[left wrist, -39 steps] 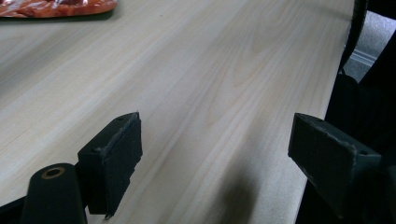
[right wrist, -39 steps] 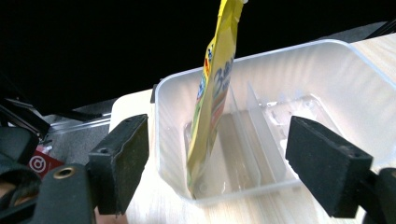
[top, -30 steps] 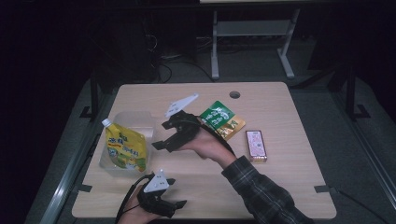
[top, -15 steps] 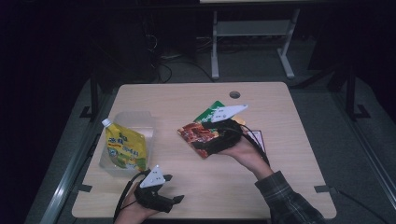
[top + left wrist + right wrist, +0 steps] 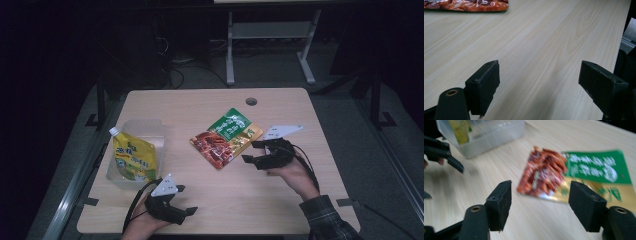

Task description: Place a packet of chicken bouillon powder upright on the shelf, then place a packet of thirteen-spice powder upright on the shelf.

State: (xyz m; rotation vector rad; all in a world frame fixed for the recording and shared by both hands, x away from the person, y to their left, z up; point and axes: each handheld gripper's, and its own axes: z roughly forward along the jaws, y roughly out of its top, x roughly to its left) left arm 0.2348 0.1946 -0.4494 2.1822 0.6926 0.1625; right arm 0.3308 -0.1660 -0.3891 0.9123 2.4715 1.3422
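Room: I see it dim; floor and background nearly black around the table (image 5: 280,200).
Tabletop: I read it evenly lit from above, pale wood without hard shadows.
Shadows: soft, short, under the right gripper (image 5: 254,152) and left gripper (image 5: 186,200).
Glare: small highlights on the snack packet (image 5: 226,137); faint sheen on the clear tub (image 5: 142,127).
Right gripper view: I note motion blur on packet lettering and tub; near jaws sharper.
Left gripper view: I find wood grain crisp; jaw edges slightly soft up close.
High view: mild grain, dark corners.
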